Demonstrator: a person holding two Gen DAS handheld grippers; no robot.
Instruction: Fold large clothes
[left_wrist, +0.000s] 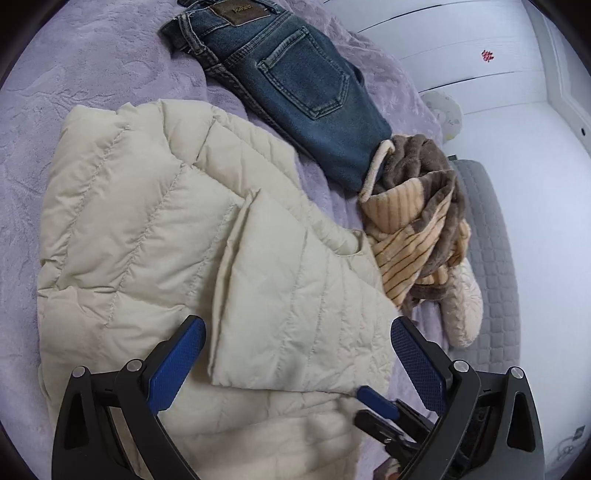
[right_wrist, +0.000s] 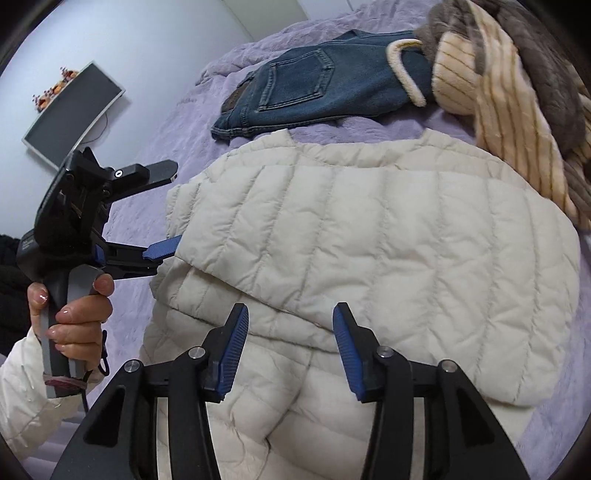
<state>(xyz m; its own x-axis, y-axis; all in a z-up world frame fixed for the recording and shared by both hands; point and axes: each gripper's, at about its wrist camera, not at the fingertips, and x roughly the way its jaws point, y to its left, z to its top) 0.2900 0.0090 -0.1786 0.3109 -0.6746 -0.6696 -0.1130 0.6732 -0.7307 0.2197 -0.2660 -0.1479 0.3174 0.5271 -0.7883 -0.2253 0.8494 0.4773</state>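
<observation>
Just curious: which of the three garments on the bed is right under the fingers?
The cream jacket; the jeans and striped robe lie beyond it.

Soft, even, cool light; faint shadows, strong fisheye bending, dark corners, slight blur.

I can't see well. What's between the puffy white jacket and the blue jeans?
Only bare purple blanket separates the jacket from the jeans, clearest in the right wrist view.
</observation>
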